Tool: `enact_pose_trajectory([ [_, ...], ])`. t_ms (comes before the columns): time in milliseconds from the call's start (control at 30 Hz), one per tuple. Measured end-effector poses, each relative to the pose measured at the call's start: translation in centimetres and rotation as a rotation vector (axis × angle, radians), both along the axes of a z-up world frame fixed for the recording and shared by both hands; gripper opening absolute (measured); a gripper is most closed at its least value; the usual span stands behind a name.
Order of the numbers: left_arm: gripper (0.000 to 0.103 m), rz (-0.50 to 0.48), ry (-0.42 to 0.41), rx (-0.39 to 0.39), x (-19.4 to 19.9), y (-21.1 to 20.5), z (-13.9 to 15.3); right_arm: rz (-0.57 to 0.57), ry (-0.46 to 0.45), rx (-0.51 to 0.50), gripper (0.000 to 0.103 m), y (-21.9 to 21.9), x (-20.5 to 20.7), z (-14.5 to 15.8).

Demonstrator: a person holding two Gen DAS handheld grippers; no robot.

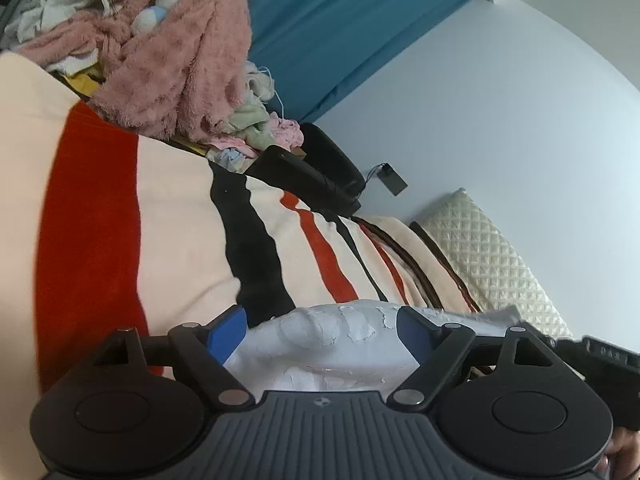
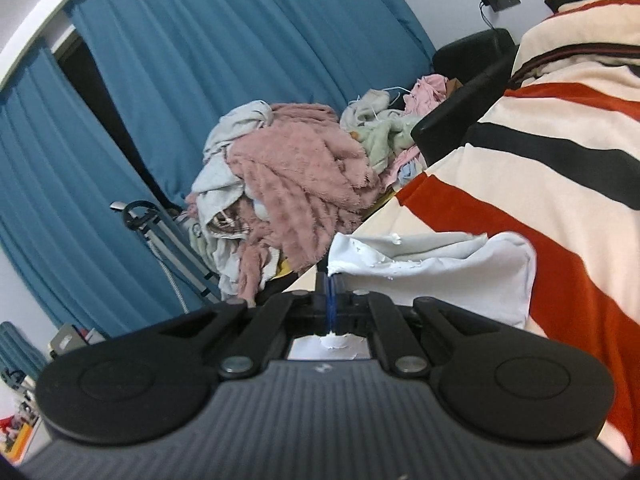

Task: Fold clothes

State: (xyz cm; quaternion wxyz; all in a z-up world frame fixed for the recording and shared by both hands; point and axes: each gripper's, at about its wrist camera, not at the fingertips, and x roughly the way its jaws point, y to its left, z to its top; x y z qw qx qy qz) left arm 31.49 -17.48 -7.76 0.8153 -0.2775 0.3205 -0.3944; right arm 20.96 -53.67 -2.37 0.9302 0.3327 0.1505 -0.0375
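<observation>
A white garment (image 1: 320, 340) lies on the striped blanket (image 1: 180, 216) of the bed. My left gripper (image 1: 320, 328) is open, its blue pads (image 1: 228, 332) on either side of the white cloth, which bunches between them. My right gripper (image 2: 330, 292) is shut on the frayed edge of the same white garment (image 2: 432, 276); a bit of cloth pokes out behind the closed pads. The garment hangs folded over the blanket (image 2: 560, 184) to the right of the right gripper.
A heap of unfolded clothes with a fluffy pink piece (image 1: 176, 60) (image 2: 296, 172) sits beyond the bed edge. A black chair (image 1: 316, 176) (image 2: 460, 108), blue curtains (image 2: 200, 60), a cream pillow (image 1: 492, 256) and a white wall are around.
</observation>
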Motion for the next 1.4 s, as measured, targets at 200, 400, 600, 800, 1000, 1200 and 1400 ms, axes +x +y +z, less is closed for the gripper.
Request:
enact_pose_trajectory([
  [200, 0.086, -0.012, 0.066, -0.056, -6.8, 3.7, 2.4, -0.074, 0.0, 0.057, 0.003, 3.0, -9.8, -1.0],
  [400, 0.087, -0.049, 0.183, -0.096, -15.5, 5.8, 2.1, -0.218, 0.113, 0.312, 0.003, 5.7, -18.2, -6.2],
  [600, 0.088, -0.056, 0.274, -0.087, -22.0, 6.6, -0.1, -0.376, 0.206, 0.62, 0.006, 8.0, -22.3, -10.1],
  [800, 0.089, 0.01, 0.358, -0.143, -23.2, 7.5, -3.1, -0.336, 0.192, 0.644, 0.007, 10.8, -21.1, -10.4],
  [1000, 0.09, 0.082, 0.421, -0.178, -20.3, 6.3, -5.5, -0.187, 0.298, 0.729, 0.008, 13.0, -18.2, -15.2],
  [1200, 0.089, 0.116, 0.429, -0.124, -16.5, 3.4, -7.3, -0.21, 0.242, 0.662, 0.059, 12.9, -17.4, -15.4],
  [1400, 0.079, 0.139, 0.43, -0.052, -12.7, 0.4, -8.8, -0.231, 0.101, 0.691, 0.096, 11.9, -17.2, -16.4],
])
